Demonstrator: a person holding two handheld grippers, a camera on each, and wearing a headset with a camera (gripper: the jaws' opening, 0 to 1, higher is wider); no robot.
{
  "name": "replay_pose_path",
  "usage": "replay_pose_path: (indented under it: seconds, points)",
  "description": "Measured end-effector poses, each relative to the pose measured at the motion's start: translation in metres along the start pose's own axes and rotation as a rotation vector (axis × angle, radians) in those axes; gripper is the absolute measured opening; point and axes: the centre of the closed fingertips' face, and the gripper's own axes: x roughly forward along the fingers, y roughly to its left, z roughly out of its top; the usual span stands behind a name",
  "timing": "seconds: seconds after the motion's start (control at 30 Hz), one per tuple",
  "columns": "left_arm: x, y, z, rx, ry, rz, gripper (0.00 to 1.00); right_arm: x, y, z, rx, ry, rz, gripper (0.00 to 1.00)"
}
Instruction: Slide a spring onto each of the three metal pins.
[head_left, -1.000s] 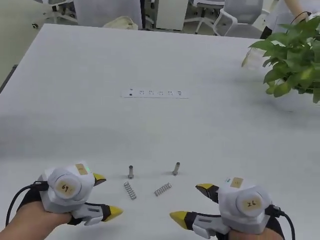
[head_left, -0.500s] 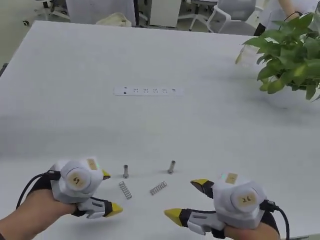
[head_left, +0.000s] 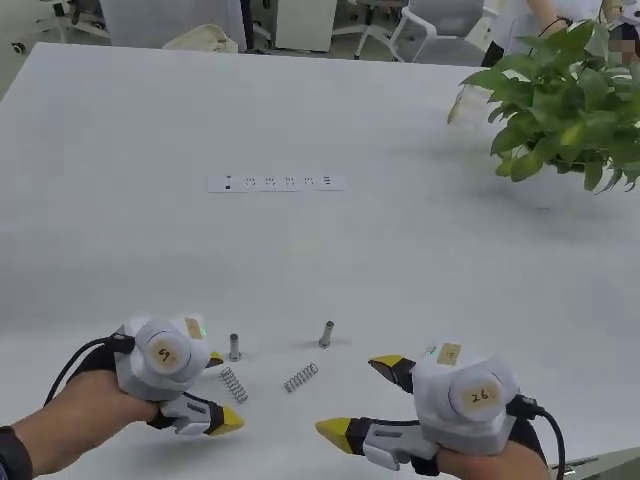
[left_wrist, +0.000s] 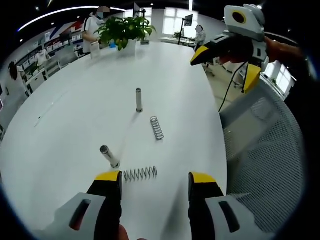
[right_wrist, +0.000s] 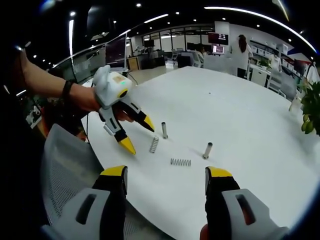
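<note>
Moved since earlier frame: left claw (head_left: 222, 390) has advanced toward the left-hand short grey metal pin (head_left: 234, 346); pins and springs lie as before.

Head view. White bench (head_left: 400, 260). Count: two pins upright and well apart, the second being the right-hand short grey metal pin (head_left: 326, 334). Two springs lie flat just in front of them: left-hand silver coil spring (head_left: 233, 384) and right-hand silver coil spring (head_left: 300, 377). Right claw (head_left: 356, 396) is near the latter.

Left gripper view. Jaws apart, empty. Left-hand silver coil spring (left_wrist: 140, 173) lies crosswise just ahead of the tips, its pin just beside it.

Right gripper view. Jaws apart, empty. Right-hand silver coil spring (right_wrist: 181, 162) is ahead, not touched.

Handling (judged). Springs: light, thin-wired, likely to roll or flick free. Pinch gently across the coils near one end, leaving the bore open. Pins: stiff, possibly easily tipped.
</note>
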Motion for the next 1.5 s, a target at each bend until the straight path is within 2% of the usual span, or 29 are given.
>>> replay_pose_path:
  seconds: [0.1,0.2,0.43,0.6,0.73,0.9,1.03,1.23,1.37,1.43,1.5]
  points:
    - [0.008,0.0,-0.002,-0.005,0.008,-0.011,0.48,0.0,0.0,-0.002,0.002,0.006,-0.001,0.61]
    - [0.014,-0.002,0.0,0.017,0.015,-0.023,0.48,0.0,0.001,-0.003,0.004,0.008,-0.002,0.61]
    - [0.024,0.0,-0.009,0.027,0.05,-0.046,0.47,0.0,0.001,-0.004,0.013,0.005,-0.004,0.61]
    - [0.02,0.001,-0.016,0.031,0.072,-0.048,0.47,-0.001,0.0,-0.005,0.018,0.007,-0.008,0.6]
    - [0.015,0.002,-0.026,0.041,0.092,-0.046,0.46,0.0,-0.001,-0.006,0.019,0.006,-0.006,0.6]
    - [0.012,-0.005,-0.035,0.059,0.114,-0.059,0.44,0.003,0.002,-0.006,0.015,0.008,0.003,0.59]
    - [0.012,-0.006,-0.039,0.066,0.125,-0.056,0.41,0.004,0.002,-0.005,0.01,0.009,0.007,0.59]
    - [0.014,-0.002,-0.036,0.048,0.114,-0.028,0.32,0.004,0.002,-0.004,0.011,0.006,0.006,0.58]
    - [0.015,0.01,-0.036,0.02,0.103,0.027,0.18,0.003,0.001,-0.005,0.017,0.003,0.003,0.58]
    - [0.015,0.015,-0.036,0.026,0.106,0.052,0.09,0.003,0.002,-0.005,0.018,0.001,0.002,0.58]
    - [0.015,0.015,-0.036,0.009,0.103,0.059,0.05,0.003,0.003,-0.005,0.018,-0.003,0.005,0.58]
